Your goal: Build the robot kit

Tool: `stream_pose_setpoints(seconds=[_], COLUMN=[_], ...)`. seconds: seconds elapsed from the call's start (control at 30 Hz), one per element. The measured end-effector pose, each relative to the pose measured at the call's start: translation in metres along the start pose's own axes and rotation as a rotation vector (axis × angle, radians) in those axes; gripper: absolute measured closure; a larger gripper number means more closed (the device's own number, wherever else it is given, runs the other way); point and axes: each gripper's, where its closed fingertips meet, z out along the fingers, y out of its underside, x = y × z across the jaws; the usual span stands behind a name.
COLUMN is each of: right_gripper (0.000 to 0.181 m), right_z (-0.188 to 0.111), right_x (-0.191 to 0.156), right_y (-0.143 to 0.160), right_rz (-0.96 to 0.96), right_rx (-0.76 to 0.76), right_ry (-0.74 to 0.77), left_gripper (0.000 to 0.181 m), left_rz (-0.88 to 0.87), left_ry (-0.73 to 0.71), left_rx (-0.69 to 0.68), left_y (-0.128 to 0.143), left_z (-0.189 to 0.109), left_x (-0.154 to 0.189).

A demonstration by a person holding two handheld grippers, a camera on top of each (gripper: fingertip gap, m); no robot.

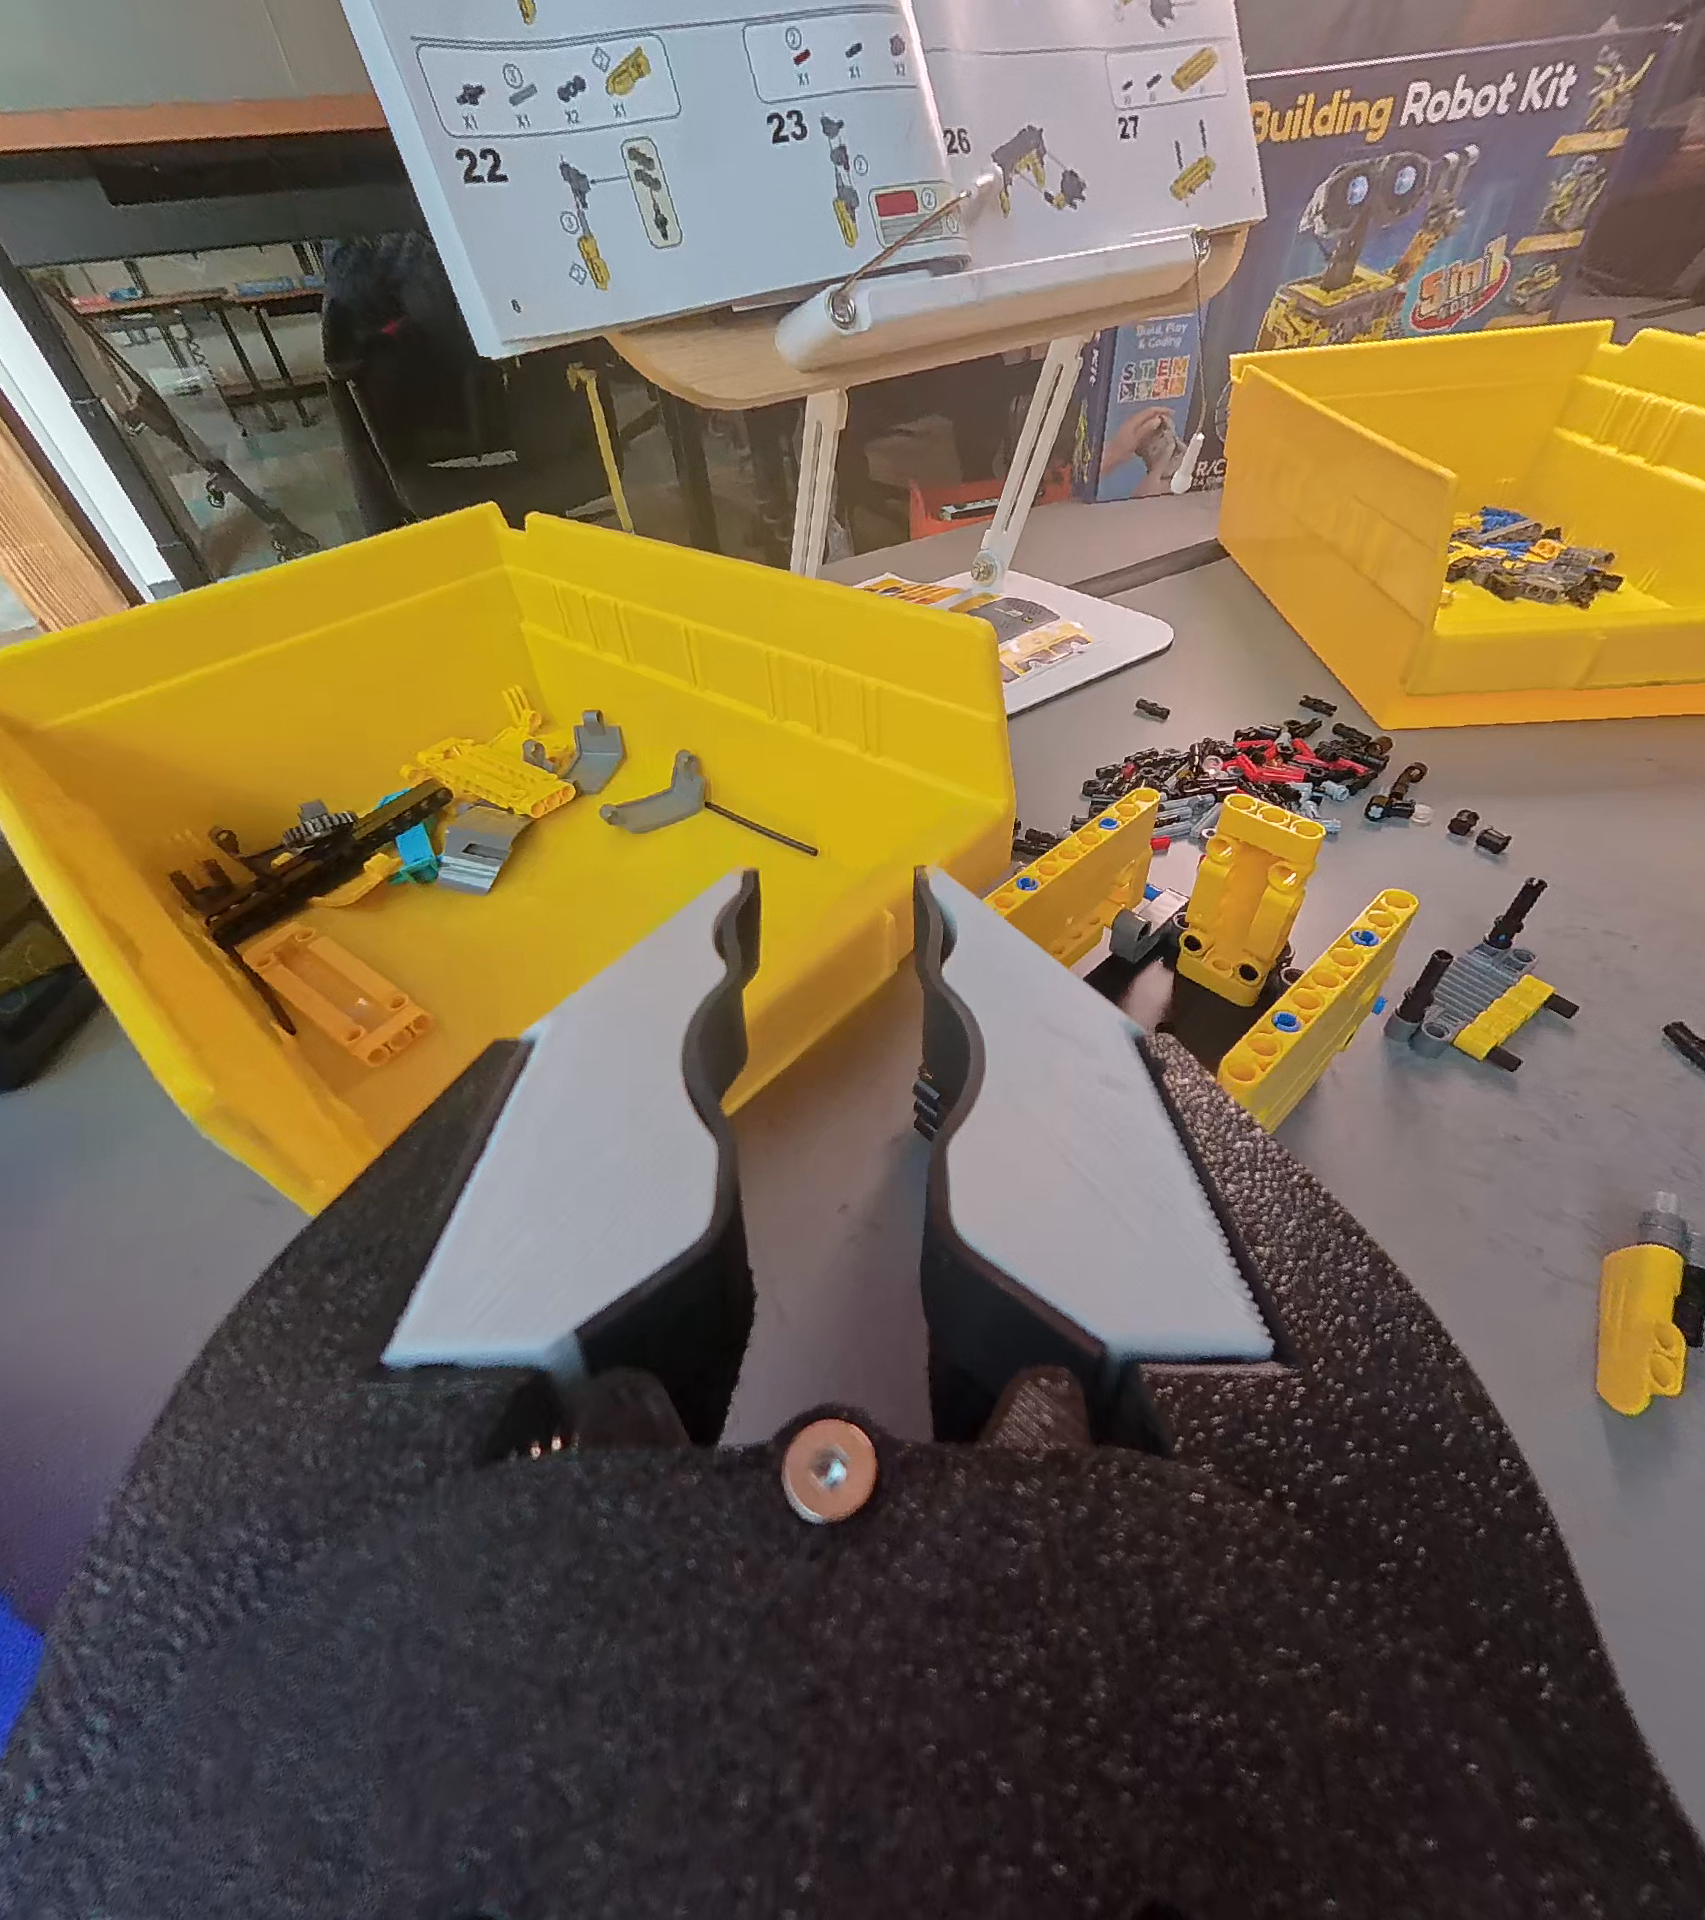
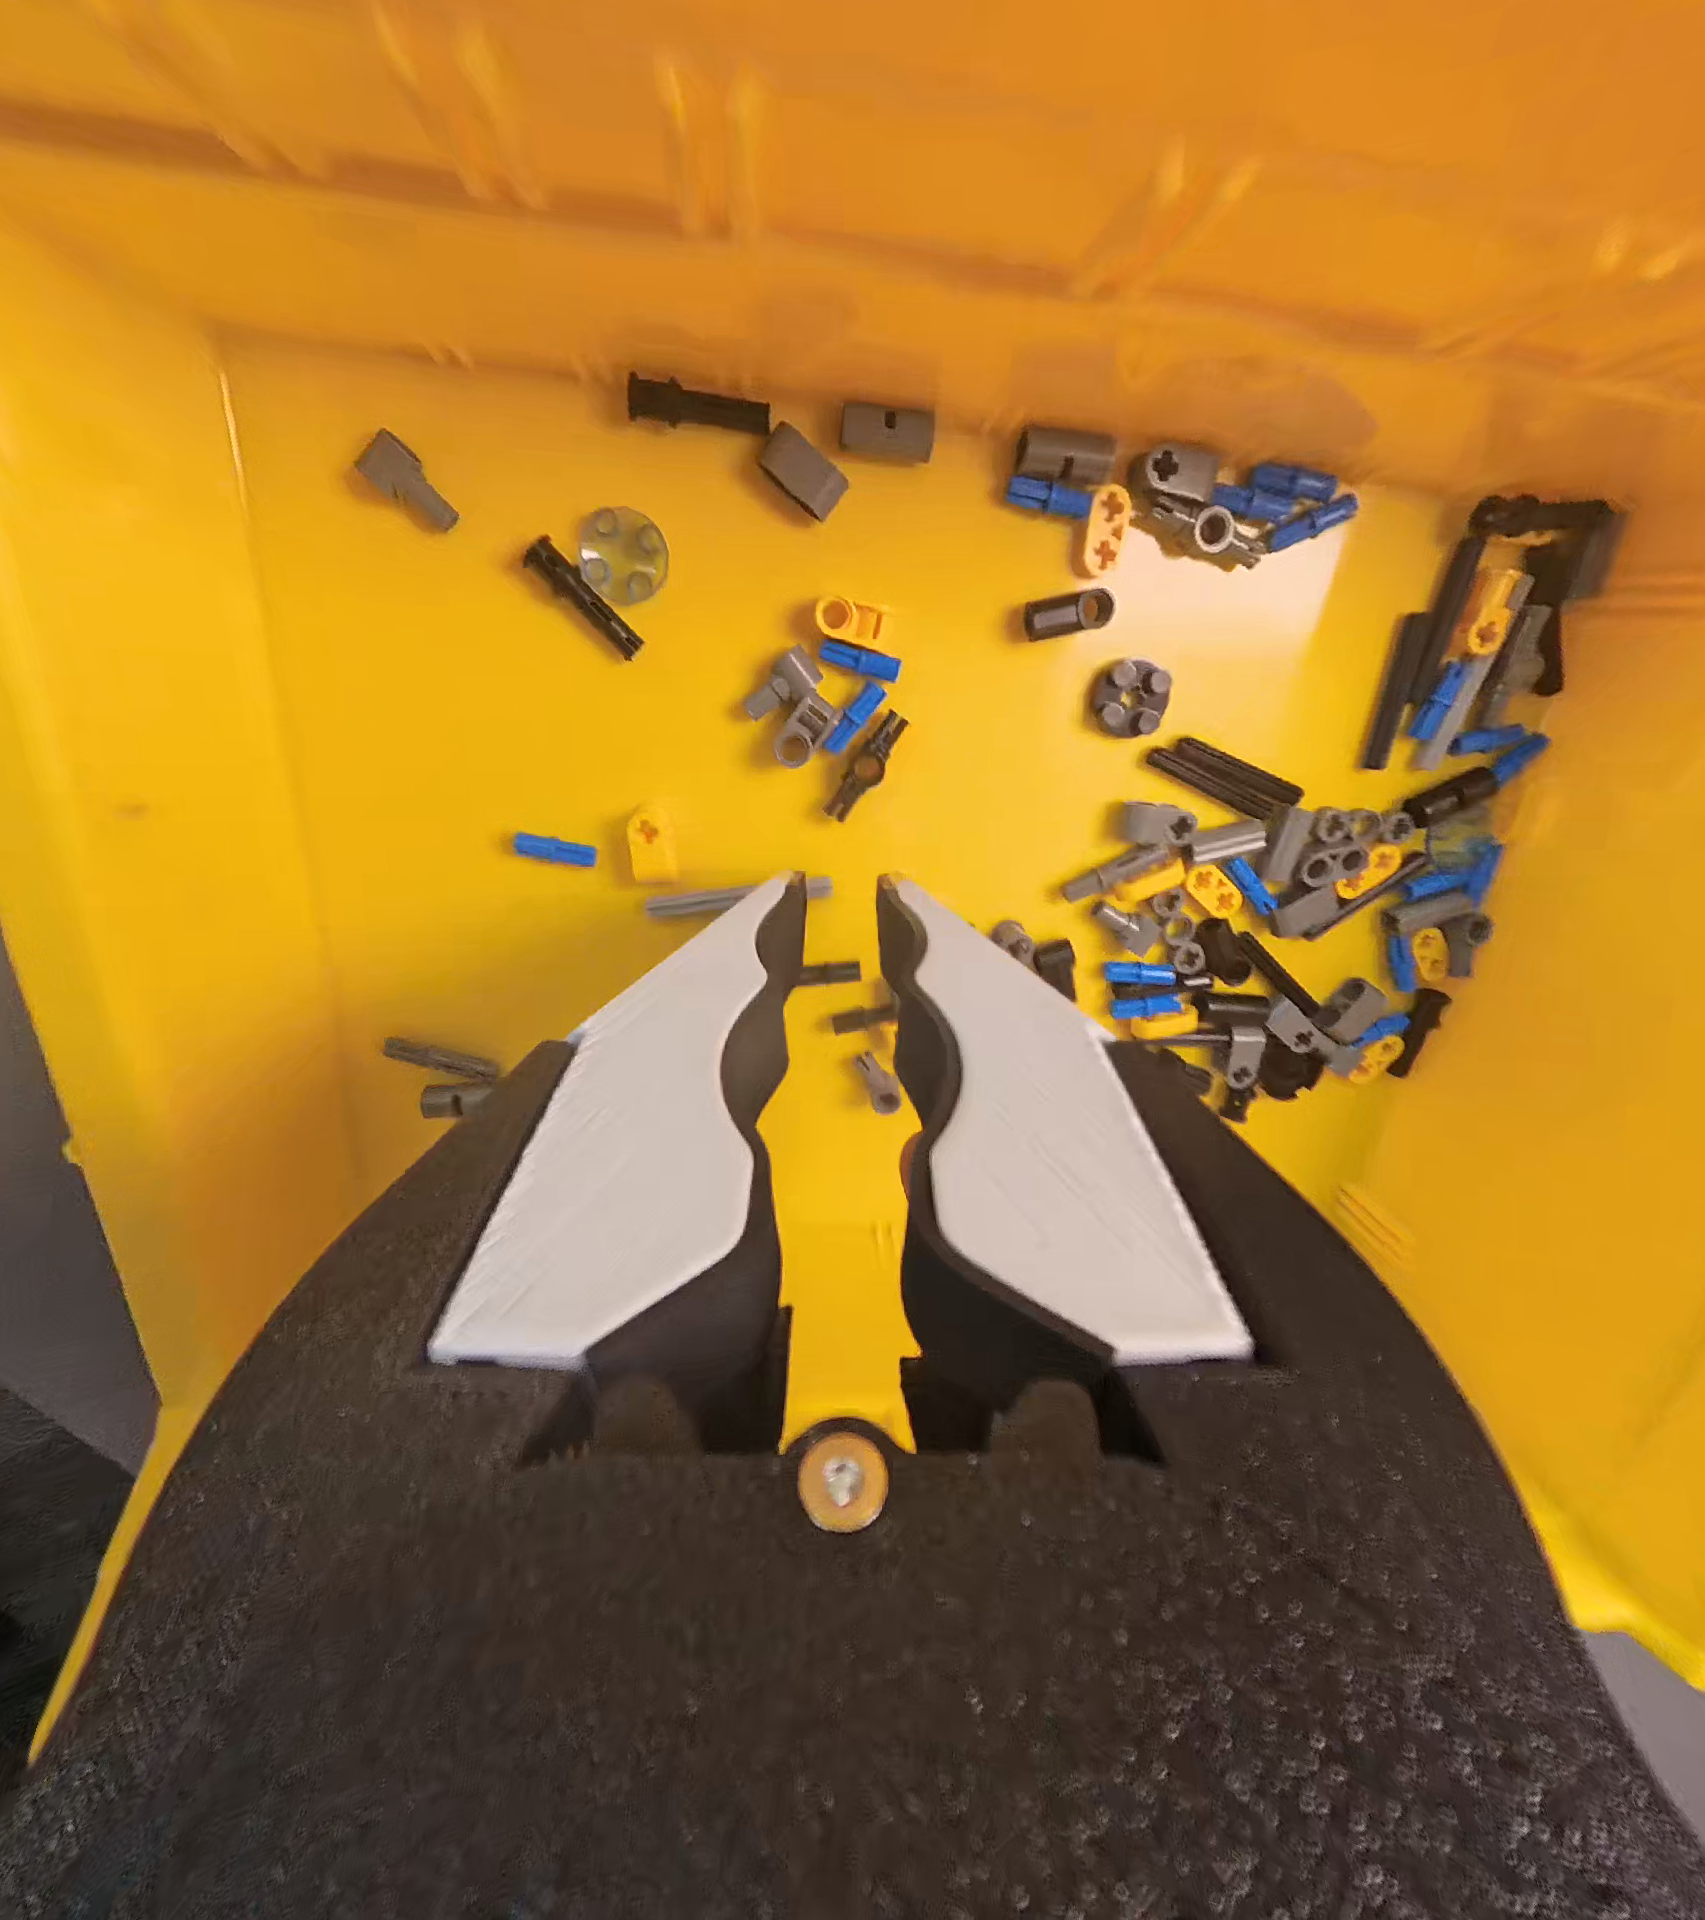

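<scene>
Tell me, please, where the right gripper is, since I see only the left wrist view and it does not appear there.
Observer: The right gripper hangs inside a yellow bin, pointing down at its floor.
Operator: Is it holding anything?
Observer: No. Its jaws stand a little apart and empty, above a few small dark pins.
Operator: What else lies in that bin?
Observer: A dense heap of grey, black and blue pieces lies right of the fingers; loose pieces are scattered elsewhere.
Operator: Anything close on the other side?
Observer: A small yellow piece and a blue pin lie just beyond the left finger.
</scene>
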Motion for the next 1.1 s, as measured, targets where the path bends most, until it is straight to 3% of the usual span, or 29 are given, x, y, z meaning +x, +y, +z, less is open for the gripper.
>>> stream_pose_setpoints(seconds=[0.13, 0.53, 0.73, 0.83, 0.97, 1.1], right_gripper=[0.17, 0.174, 0.175, 0.176, 0.176, 0.176], right_z=[0.006, 0.019, 0.002, -0.037, -0.094, -0.09], right_x=[-0.015, -0.01, -0.008, -0.018, -0.075, -0.14], right_y=[-0.016, -0.022, -0.029, -0.058, -0.137, -0.201], right_rz=[-0.011, 0.005, 0.022, -0.012, -0.172, -0.386], right_rx=[0.041, 0.037, 0.086, 0.212, 0.439, 0.466], right_ry=[-0.059, -0.029, -0.004, 0.035, 0.051, 0.078], left_gripper=[0.153, 0.154, 0.154, 0.154, 0.154, 0.154], left_rz=[-0.003, -0.006, -0.009, -0.013, -0.012, -0.003], left_ry=[-0.007, -0.004, 0.001, 0.004, 0.009, 0.017], left_rx=[-0.005, -0.001, 0.008, 0.014, 0.016, 0.029], left_y=[0.002, 0.002, -0.001, -0.002, -0.002, -0.006], left_z=[0.001, 0.0, -0.002, -0.003, -0.002, -0.003], left_x=[-0.003, -0.004, -0.004, -0.004, -0.003, -0.001])
